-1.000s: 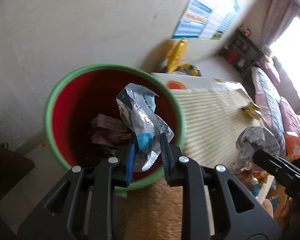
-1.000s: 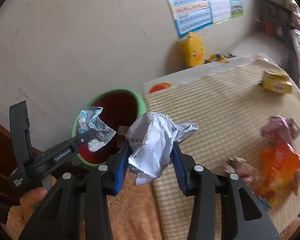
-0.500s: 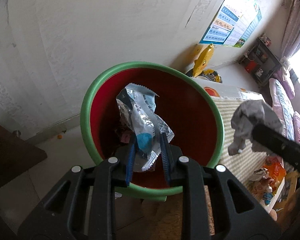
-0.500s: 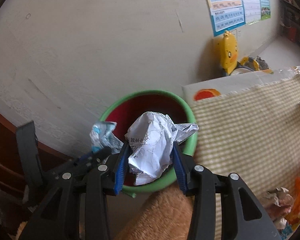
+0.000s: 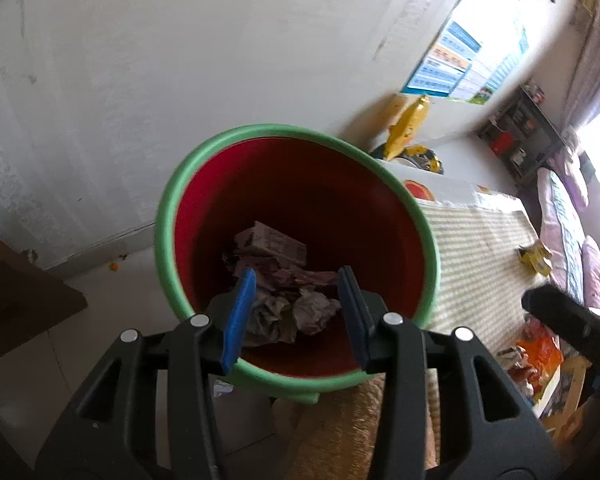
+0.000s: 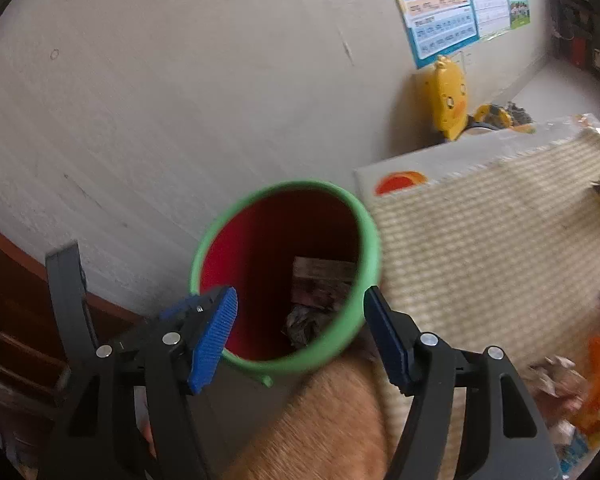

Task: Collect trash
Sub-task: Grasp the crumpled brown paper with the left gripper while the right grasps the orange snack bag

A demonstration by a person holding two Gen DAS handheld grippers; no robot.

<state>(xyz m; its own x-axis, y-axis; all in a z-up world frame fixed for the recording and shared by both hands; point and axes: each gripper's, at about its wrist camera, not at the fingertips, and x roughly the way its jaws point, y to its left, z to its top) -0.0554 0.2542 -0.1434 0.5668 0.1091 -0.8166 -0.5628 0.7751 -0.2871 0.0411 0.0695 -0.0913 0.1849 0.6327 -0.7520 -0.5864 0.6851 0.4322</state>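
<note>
A green-rimmed bin with a red inside [image 5: 172, 200] stands by the wall; it also shows in the right wrist view [image 6: 370, 240]. Crumpled wrappers and paper [image 5: 292, 312] lie at its bottom, also seen in the right wrist view [image 6: 306, 324]. My left gripper [image 5: 296, 312] is open and empty above the bin's near rim. My right gripper [image 6: 300, 332] is open and empty over the bin's near side. More trash [image 6: 596, 384] lies on the woven mat [image 6: 480, 240] at the right.
A yellow duck toy [image 6: 446, 98] stands by the wall under a poster [image 6: 460, 4]. A yellow wrapper [image 5: 536, 256] lies on the mat. Dark wooden furniture [image 5: 16, 292] is at the left. A furry brown thing [image 6: 320, 420] lies under the grippers.
Both grippers have opened. The silver-blue wrapper and the crumpled white paper have left the fingers and dropped into the bin.
</note>
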